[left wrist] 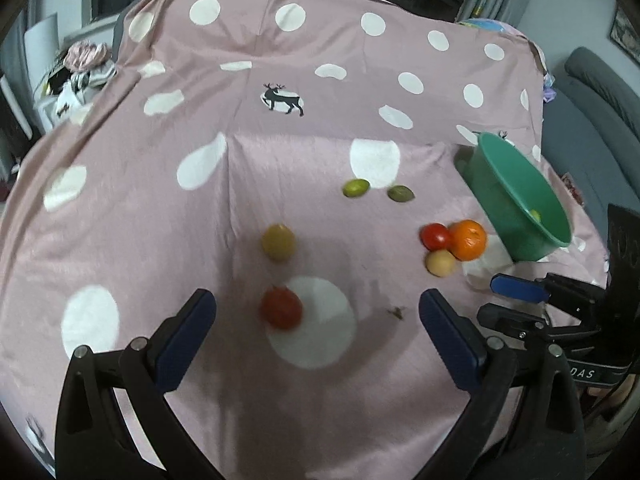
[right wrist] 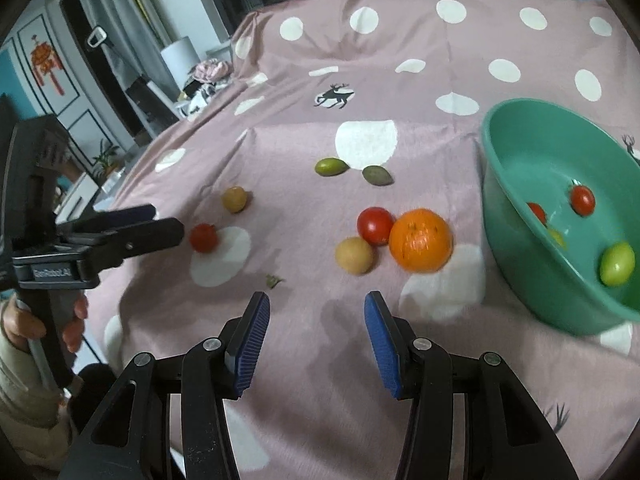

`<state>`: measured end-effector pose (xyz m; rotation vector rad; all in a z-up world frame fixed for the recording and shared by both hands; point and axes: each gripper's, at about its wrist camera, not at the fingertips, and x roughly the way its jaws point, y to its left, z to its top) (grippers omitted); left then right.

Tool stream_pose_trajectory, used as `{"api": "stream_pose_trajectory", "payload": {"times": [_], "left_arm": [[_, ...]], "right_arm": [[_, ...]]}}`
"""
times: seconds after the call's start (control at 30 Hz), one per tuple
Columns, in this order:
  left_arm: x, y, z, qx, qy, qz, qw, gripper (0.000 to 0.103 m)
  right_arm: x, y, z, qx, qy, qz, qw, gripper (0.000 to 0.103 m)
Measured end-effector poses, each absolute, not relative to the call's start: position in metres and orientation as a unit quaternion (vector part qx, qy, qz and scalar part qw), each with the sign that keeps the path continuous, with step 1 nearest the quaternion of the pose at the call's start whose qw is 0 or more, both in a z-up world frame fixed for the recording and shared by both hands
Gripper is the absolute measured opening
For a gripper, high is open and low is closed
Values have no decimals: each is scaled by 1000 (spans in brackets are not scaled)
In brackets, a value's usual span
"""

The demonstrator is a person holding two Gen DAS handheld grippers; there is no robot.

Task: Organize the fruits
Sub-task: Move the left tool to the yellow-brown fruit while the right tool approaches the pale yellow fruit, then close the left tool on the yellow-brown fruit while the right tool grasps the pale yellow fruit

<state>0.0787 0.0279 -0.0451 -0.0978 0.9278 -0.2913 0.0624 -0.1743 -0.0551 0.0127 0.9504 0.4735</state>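
My left gripper [left wrist: 316,308] is open and empty, just short of a red tomato [left wrist: 281,307]; a yellow fruit [left wrist: 278,242] lies beyond it. It also shows at the left of the right wrist view [right wrist: 166,222]. My right gripper [right wrist: 316,308] is open and empty, short of a cluster: an orange [right wrist: 421,240], a red tomato [right wrist: 375,225] and a pale yellow fruit [right wrist: 354,255]. Two green fruits [right wrist: 331,167] [right wrist: 377,175] lie farther back. The green bowl [right wrist: 516,216] at the right holds two red tomatoes [right wrist: 582,199], a green fruit [right wrist: 617,263] and a yellow one.
A pink polka-dot cloth [left wrist: 304,56] covers the table. A small stem scrap [right wrist: 273,280] lies on the cloth. Clutter sits past the table's far left corner [left wrist: 86,66]. A grey sofa [left wrist: 592,112] stands at the right.
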Motion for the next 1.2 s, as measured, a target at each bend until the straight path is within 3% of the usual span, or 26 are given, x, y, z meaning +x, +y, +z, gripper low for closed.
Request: {"api": "stream_pose_trajectory", "payload": {"times": [0.27,0.57,0.87,1.2], "left_arm": [[109,24,-51,-19,451,-158,878,93],[138,12,-71,3,477,-162,864,70],[150,7,-84,7,495,-155,855,61],[150,9,-90,18,501,-146,853,44]], "right_arm": [[84,-169,-64,-2,467,222,856,50],[96,-162,-74,-12,480,221,849,50],[103,-158,-78,-26,485,215,848,50],[109,-147,-80,-52,482,212,848,49]]}}
